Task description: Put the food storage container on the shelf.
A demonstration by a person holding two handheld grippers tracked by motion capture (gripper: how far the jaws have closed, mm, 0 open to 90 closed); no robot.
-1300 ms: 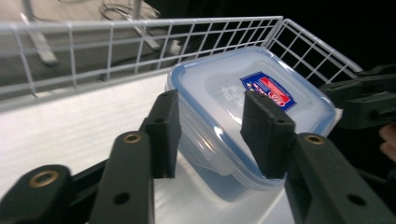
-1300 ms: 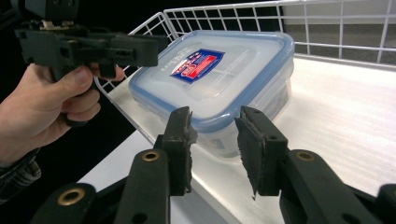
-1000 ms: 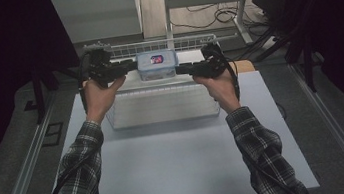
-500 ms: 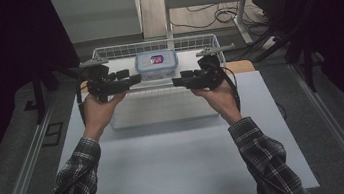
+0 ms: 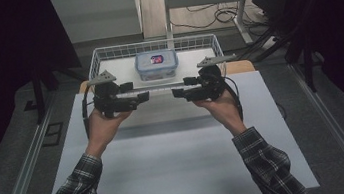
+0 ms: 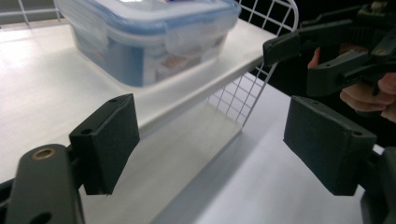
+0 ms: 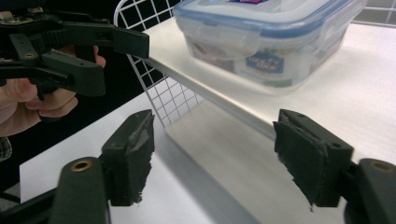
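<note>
- Both hands are back toward the person and lower than a second ago; then the claws sat at either side of the food box, now they hang clear in front of the basket.
- Left claw [image 5: 143,96]: jaws have just been opening, wide apart now, nothing between them.
- Right claw [image 5: 178,94]: same, jaws have just been opening, gap empty; pad rubber looks frayed in the right gripper view.
- The two claws point at each other, tips near but apart.
- Clear food box [image 5: 156,64] with blue-trimmed clip lid sits upright on the white board inside the white wire basket [image 5: 96,61], at the far end of the worktop [image 5: 178,161].
- Judgement: placing looks done, box released and resting flat in the basket. Left: only pulling the hands away, if anything.
- Lid appears seated and a side clip down in both gripper views; can't confirm all clips.
- Labels: red-and-blue sticker on the lid, unreadable from the high view. Blue label on the box side [image 7: 259,62], lettering too blurred to read. No brand legible.
</note>
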